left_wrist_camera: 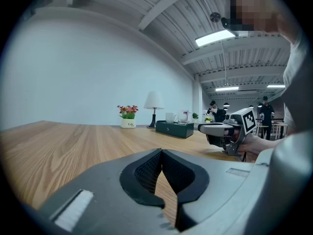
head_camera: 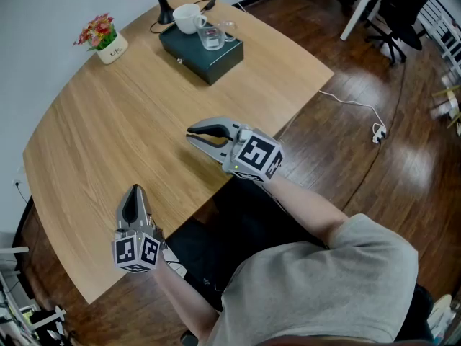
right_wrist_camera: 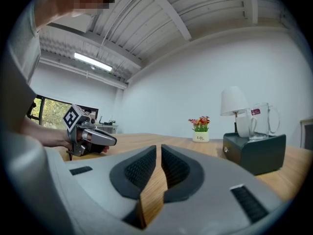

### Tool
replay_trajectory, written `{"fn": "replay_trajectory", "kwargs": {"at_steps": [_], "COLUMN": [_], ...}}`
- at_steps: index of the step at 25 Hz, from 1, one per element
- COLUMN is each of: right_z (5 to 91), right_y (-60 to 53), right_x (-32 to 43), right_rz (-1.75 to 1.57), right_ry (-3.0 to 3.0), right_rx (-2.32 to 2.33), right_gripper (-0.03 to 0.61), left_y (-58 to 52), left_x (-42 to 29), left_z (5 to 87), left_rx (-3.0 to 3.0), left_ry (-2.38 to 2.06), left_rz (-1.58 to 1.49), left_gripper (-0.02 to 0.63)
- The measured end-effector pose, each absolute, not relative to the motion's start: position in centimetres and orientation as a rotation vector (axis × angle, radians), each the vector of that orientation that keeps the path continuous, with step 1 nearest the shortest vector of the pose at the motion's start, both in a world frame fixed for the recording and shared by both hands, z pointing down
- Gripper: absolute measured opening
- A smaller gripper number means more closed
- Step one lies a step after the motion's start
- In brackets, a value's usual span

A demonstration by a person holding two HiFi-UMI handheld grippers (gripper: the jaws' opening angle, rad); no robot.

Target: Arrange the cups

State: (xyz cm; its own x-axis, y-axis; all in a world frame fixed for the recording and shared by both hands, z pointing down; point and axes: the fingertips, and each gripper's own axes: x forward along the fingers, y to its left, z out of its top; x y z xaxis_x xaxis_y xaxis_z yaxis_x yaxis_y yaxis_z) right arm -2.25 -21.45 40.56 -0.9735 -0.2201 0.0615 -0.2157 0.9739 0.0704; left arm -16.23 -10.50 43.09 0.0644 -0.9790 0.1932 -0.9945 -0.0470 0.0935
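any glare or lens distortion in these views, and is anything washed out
Head view: pale glare patches on the dark wooden floor, and the far right edge looks smeared. Left gripper view: strong fisheye with a black round border, the ceiling beams bend, and the ceiling strip light is blown out. Right gripper view: same border; the clear glass cup on the dark green box stays sharp.

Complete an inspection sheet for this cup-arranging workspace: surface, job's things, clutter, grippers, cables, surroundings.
Surface: light wooden table, curved edge.
Job's things: white mug and glass mug stand on a dark green box at the far edge.
Clutter: flower pot; lamp behind the box.
Grippers: left gripper and right gripper both shut and empty, over the near edge.
Cables: black cable behind the box; white cable on the floor.
Surroundings: wooden floor; office chair.
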Motion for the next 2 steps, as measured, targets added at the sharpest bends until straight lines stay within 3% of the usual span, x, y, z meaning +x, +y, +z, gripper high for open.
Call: {"fn": "replay_trajectory", "kwargs": {"at_steps": [2], "right_z": [40.63], "right_y": [-21.39], "right_x": [-2.27], "right_rz": [-0.096], "right_ry": [-3.052], "right_rx": [0.334], "right_gripper": [0.034], "left_y": [-10.46], "left_x": [-16.26], "left_z": [43.14], "left_rx": [2.136], "left_ry": [-2.02], "left_rz": [0.112], "left_gripper": [0.011]}}
